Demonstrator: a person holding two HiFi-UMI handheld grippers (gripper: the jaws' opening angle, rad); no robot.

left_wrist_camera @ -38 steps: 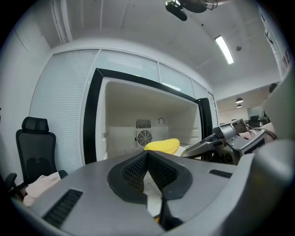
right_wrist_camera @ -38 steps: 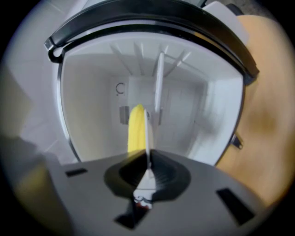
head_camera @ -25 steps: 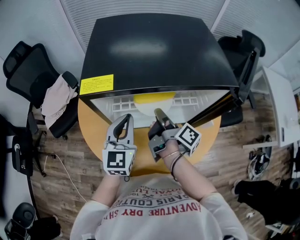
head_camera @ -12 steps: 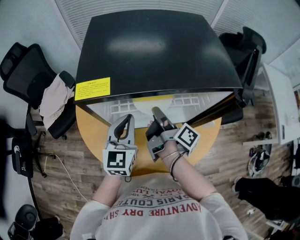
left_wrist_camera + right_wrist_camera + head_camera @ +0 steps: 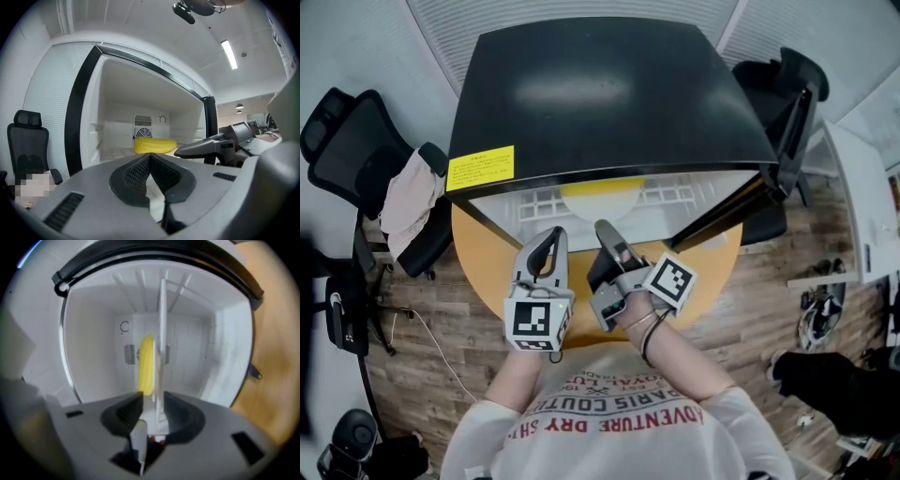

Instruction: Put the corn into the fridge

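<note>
The yellow corn (image 5: 600,187) lies on the white shelf inside the open black fridge (image 5: 609,94). It also shows in the left gripper view as the corn (image 5: 154,145) and in the right gripper view as the corn (image 5: 146,365), clear of both grippers. My right gripper (image 5: 605,230) (image 5: 150,399) is rolled on its side in front of the fridge mouth. Its jaws are opening, with nothing between them. My left gripper (image 5: 548,236) (image 5: 150,157) is beside it, shut and empty, pointing into the fridge.
The fridge stands on a round orange table (image 5: 487,272). Its door (image 5: 741,202) hangs open at the right. A black chair with a cloth on it (image 5: 412,197) is at the left, and another chair (image 5: 787,84) stands at the right behind the door.
My right gripper has drawn back slightly from the fridge mouth. The corn stays on the shelf. My left gripper has not moved.
</note>
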